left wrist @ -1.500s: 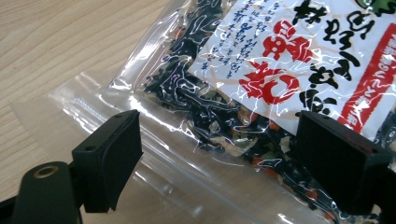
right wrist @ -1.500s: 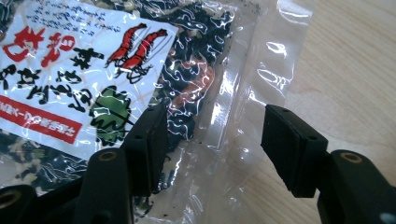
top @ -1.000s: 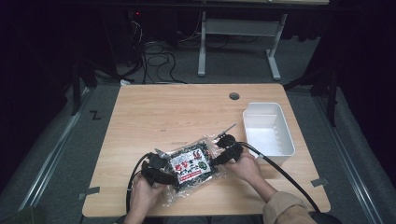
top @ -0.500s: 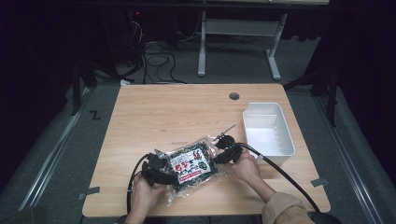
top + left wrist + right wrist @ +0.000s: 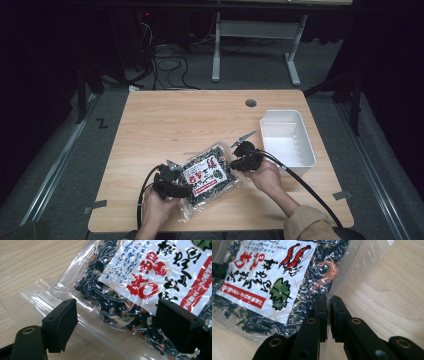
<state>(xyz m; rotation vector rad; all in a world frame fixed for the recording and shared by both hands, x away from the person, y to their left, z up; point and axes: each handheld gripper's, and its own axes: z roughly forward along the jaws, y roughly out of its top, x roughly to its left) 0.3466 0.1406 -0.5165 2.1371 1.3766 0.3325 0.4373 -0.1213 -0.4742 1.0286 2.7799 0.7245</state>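
The left gripper (image 5: 113, 327) had its jaws spread wide around the bag (image 5: 140, 290), which lay on the bench (image 5: 190, 120). The right gripper (image 5: 329, 312) pinched the bag's clear edge between nearly closed jaws. The white label (image 5: 265, 272) bore shrimp pictures and red-and-black East Asian script

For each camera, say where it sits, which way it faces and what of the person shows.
High view: above the person's side, looking forward and down on the table; both forearms, hands.
Left tool view: rides the left tool, open jaws astride the seaweed bag.
Right tool view: rides the right tool, clamping its clear edge.
All share the bag.
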